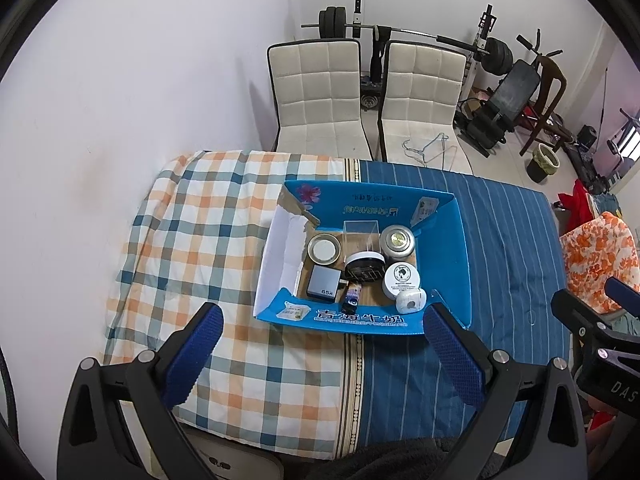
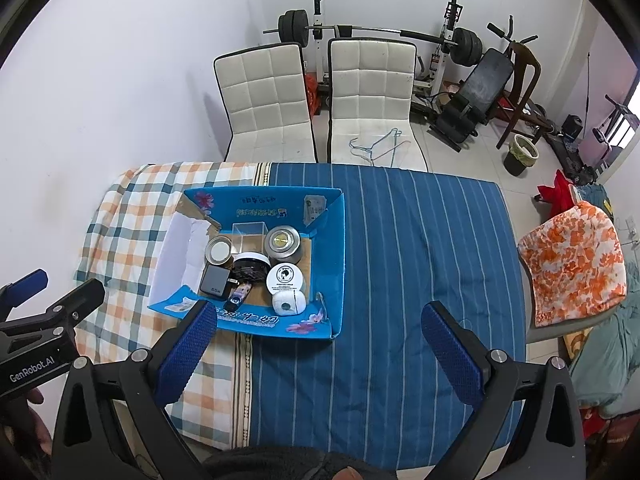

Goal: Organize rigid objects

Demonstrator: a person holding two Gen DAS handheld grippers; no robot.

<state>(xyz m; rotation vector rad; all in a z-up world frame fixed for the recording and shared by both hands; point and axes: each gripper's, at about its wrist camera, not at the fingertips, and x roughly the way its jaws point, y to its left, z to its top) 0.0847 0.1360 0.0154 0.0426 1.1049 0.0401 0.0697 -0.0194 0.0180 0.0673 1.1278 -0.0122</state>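
Observation:
An open blue cardboard box (image 1: 444,248) (image 2: 334,248) sits on the cloth-covered table. Inside lie a grey charger (image 1: 323,284) (image 2: 214,280), a round tin lid (image 1: 324,248) (image 2: 219,249), a clear plastic cube (image 1: 361,236) (image 2: 248,236), a silver tin (image 1: 397,242) (image 2: 282,245), a black round device (image 1: 363,268) (image 2: 250,268), a white jar (image 1: 401,278) (image 2: 285,278), a small white gadget (image 1: 411,300) (image 2: 288,303) and a small dark stick (image 1: 352,296) (image 2: 237,298). My left gripper (image 1: 322,344) is open and empty, near the box's front edge. My right gripper (image 2: 318,344) is open and empty, to the front right of the box.
The table carries a checked cloth (image 1: 192,240) on the left and a blue striped cloth (image 2: 420,260) on the right. Two white chairs (image 1: 316,96) (image 2: 372,96) stand behind the table, one with wire hangers (image 2: 376,146). Gym gear lines the back wall. An orange patterned cushion (image 2: 572,264) is at right.

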